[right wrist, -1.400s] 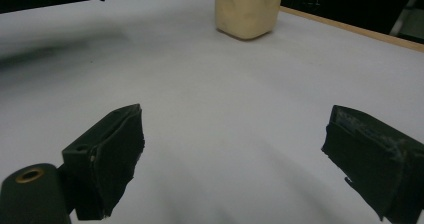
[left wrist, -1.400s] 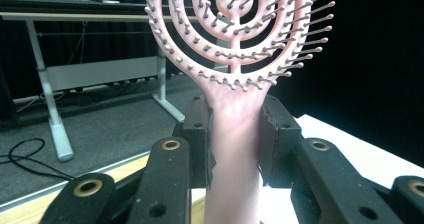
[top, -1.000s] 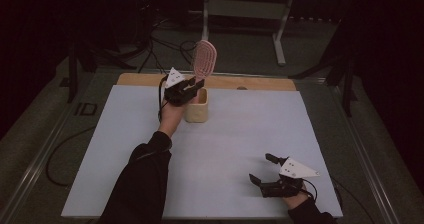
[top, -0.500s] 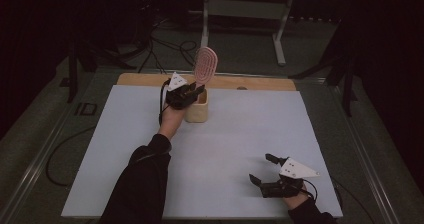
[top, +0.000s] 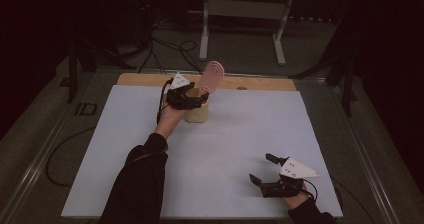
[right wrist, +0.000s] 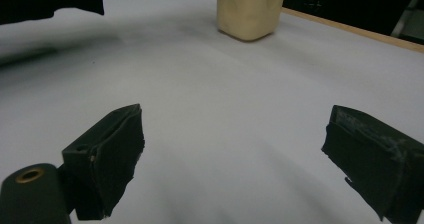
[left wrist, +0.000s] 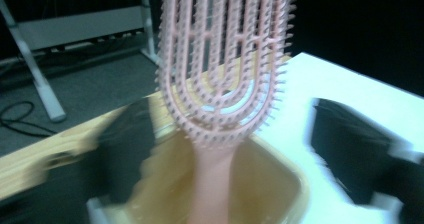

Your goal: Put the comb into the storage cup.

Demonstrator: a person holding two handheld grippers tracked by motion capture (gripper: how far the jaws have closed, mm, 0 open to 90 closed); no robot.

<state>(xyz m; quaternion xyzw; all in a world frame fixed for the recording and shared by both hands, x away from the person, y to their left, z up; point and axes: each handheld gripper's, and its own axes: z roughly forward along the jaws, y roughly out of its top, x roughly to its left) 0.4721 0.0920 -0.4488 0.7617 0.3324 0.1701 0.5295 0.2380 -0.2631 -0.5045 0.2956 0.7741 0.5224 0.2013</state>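
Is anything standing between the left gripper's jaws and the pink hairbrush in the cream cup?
Nothing visible does. The pink plastic vented hairbrush stands handle-down in the cream cup. The left gripper has just been opening its jaws; they flank the handle with open gaps either side.

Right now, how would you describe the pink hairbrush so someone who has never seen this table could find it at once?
Start at the white table top and go to its far edge, left of centre, where a cream cup stands. The pink hairbrush stands in it handle down. Its slotted, bristled oval head, rising above the rim, is the one pink thing there.
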